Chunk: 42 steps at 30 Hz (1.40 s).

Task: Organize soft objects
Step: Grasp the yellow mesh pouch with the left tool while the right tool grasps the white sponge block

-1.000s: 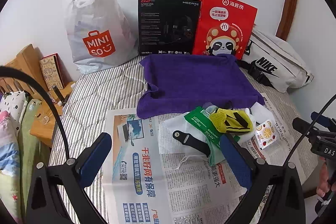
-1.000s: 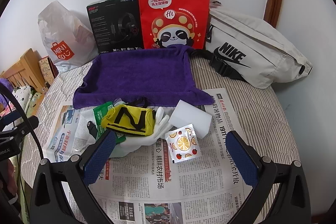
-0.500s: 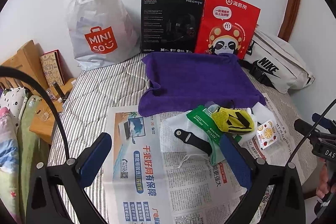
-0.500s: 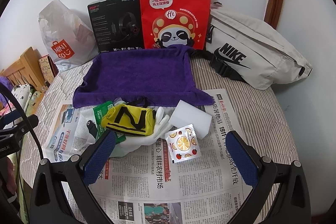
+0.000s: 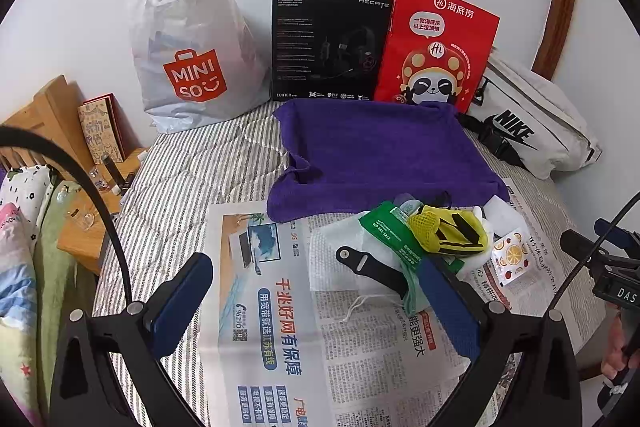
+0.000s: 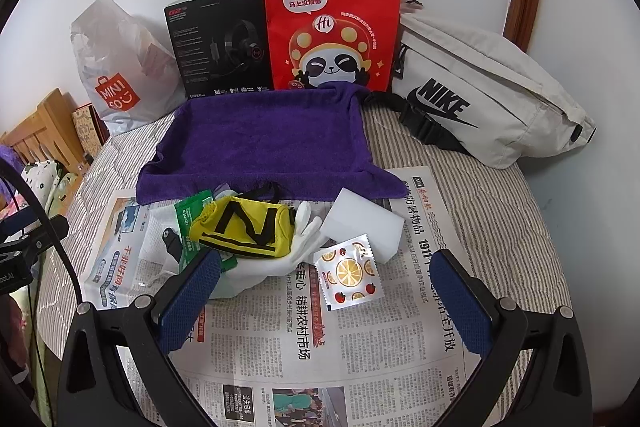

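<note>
A: Right wrist view: one purple towel (image 6: pixel 264 143), one yellow pouch (image 6: pixel 244 233), one white sponge (image 6: pixel 362 225), one fruit-print packet (image 6: pixel 349 274), all on newspaper (image 6: pixel 360 347).
B: Grippers?
A: Right gripper (image 6: pixel 326 301) and left gripper (image 5: pixel 316 301) both spread wide, empty.

Purple terry towel (image 6: pixel 260 143) lies centre, far of the spread newspaper (image 6: pixel 360 343). On the newspaper: yellow mesh pouch (image 6: pixel 244 231) left, white foam block (image 6: pixel 362 225) right, fruit-printed sachet (image 6: pixel 348 273) nearest.
</note>
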Motion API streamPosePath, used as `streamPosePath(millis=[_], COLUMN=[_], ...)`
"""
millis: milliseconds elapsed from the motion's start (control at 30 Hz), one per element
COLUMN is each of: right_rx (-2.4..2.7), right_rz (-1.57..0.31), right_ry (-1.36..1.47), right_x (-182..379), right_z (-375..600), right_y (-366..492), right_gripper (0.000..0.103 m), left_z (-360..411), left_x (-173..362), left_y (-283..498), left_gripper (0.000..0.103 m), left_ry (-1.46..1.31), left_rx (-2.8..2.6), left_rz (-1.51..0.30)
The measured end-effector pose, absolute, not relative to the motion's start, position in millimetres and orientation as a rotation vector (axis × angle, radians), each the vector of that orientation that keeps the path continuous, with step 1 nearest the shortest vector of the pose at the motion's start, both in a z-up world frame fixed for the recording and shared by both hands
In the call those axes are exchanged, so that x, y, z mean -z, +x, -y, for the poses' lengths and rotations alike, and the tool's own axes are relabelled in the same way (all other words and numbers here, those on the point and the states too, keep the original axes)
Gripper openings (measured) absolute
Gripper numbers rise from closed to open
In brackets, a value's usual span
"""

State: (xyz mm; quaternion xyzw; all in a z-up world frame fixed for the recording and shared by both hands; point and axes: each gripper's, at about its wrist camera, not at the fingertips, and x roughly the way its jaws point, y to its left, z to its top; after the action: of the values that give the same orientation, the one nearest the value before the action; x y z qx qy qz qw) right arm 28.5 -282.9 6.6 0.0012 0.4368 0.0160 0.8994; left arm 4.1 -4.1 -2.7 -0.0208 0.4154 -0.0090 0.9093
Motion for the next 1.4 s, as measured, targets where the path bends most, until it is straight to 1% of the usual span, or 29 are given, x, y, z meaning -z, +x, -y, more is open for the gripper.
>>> streamPosePath(millis=[267,500,933,1000,1100,1400], right_rx=[-0.033,-0.041,-0.039,-0.037,-0.037,-0.056], right_rz=[-0.901,-0.913,-0.952,-0.965,-0.997,-1.041], right_ry=[0.002,-0.019,-0.011,0.004,0.05,0.12], right_x=[-6.6,5.0,50.8,60.4,75.7,98.6], right_z=[282.4,282.6,312.4,320.3,332.1,342.0], right_y=[30.5,40.4,70.1,76.3,88.1,107.7], right_gripper=[0.103,0.103,0.101,0.099,0.096,0.095], left_z=[1.9,-2.8,-6.7,-4.6,-1.6,3.0], left_x=[4.5,19.1,63.2,67.5,69.2,71.4], left_y=[7.9,19.9,47.5,51.2,55.5,69.9], left_gripper=[0.103,0.103,0.103,0.103,0.103,0.103], left_ry=[-0.039,-0.038,-0.071,-0.066,-0.059,-0.087], left_rx=[0.02,0.024,0.038,0.034,0.035,0.063], left_rz=[-0.86,-0.865,-0.948,-0.954,-0.953,-0.956])
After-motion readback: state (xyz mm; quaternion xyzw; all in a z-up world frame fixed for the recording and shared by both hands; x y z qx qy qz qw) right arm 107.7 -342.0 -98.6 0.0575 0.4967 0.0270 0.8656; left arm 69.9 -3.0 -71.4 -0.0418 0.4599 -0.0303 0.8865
